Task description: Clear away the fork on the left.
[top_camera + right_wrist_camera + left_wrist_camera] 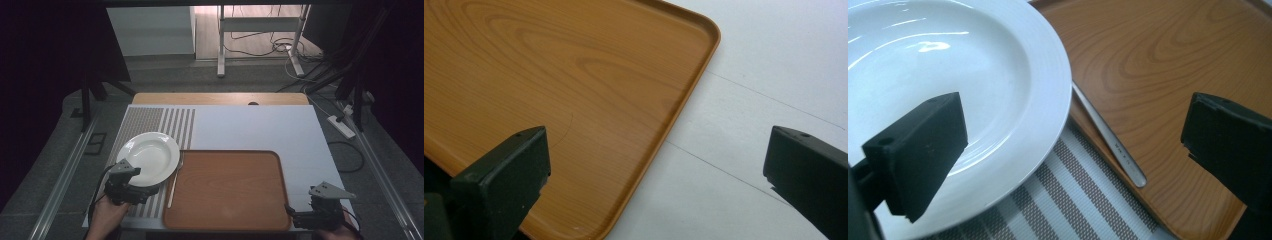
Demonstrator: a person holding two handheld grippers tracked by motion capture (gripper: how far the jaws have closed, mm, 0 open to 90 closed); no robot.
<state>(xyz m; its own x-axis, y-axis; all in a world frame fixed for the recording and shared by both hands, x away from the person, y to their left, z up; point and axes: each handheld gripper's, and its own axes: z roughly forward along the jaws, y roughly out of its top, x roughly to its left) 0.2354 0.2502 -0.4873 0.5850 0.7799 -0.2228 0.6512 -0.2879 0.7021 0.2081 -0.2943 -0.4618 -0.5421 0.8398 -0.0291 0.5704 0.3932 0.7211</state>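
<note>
While the wooden tray [235, 187] lies bare at the near middle of the table [300, 135], work looks to be at the reach stage: nothing is lifted yet. The white plate [150, 157] rests on the striped mat [150, 120], just left of the tray. The left gripper [131, 192] hangs at the plate's near rim, jaws spread wide, gripping nothing. The right gripper [300, 216] sits at the tray's near right corner, jaws likewise released. Next move, by my reading: left jaws straddle the rim, pinch, then lift. The left gripper view shows a metal utensil handle [1110, 140] lying on the tray's left edge beside the plate; the high view gives it as a thin pale line.
</note>
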